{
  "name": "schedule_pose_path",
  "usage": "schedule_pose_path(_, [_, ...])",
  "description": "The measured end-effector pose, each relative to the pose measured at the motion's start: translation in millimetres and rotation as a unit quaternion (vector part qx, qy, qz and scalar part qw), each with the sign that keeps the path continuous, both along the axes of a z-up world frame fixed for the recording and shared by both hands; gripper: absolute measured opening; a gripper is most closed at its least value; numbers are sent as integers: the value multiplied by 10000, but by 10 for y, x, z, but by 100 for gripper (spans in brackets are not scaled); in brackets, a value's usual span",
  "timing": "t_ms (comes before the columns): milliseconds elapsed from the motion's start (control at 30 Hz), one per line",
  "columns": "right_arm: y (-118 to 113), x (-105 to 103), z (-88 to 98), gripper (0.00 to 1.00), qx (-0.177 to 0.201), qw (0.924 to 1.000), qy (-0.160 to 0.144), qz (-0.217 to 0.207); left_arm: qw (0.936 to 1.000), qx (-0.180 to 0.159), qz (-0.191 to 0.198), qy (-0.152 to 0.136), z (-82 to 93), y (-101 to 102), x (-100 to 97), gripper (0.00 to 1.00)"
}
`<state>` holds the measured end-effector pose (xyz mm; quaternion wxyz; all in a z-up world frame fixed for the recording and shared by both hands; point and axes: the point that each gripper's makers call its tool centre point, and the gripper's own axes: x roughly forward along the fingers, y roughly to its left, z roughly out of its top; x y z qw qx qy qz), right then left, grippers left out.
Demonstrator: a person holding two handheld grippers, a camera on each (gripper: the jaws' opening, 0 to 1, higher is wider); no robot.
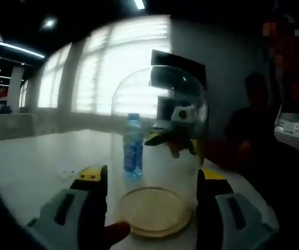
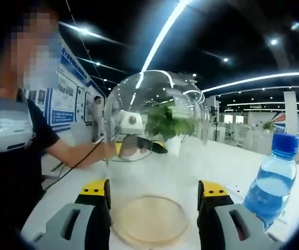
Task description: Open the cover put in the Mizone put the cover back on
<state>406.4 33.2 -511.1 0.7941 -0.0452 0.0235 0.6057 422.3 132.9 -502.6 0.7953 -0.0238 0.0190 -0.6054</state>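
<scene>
A clear glass dome cover [image 1: 157, 130] stands on a round wooden base [image 1: 153, 211] on the white table. My left gripper [image 1: 152, 200] is open, its jaws on either side of the dome's lower part. The right gripper view has the same dome [image 2: 154, 135] and base [image 2: 148, 219] between the jaws of my open right gripper [image 2: 153, 205]. Each gripper appears through the glass from the other side: the right gripper [image 1: 174, 136] and the left gripper [image 2: 133, 139]. The blue Mizone bottle [image 1: 133, 146] [image 2: 272, 182] stands upright on the table outside the dome.
A person in a dark shirt [image 2: 14, 156] stands close at the table's edge, an arm reaching toward the dome. Another dark figure [image 1: 253, 130] sits beyond the table. Bright windows [image 1: 113, 67] lie behind, and a green plant [image 2: 170, 122] shows through the glass.
</scene>
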Motion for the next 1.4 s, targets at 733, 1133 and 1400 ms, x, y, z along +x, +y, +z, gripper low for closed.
schedule_pose_path(733, [169,78,-72,74,214,9993,-192,246,9999,-9,-104,-66,-54,-136,-55,63])
schedule_pose_path(1133, [287,120,-78,82,438,9985,-30,317,9999,-21,-94,65,-54,-229,-12,70])
schedule_pose_path(1400, [338,142,-74,85,449,9984,104,320,9998,-183,-15,35,-30,-298,-5,72])
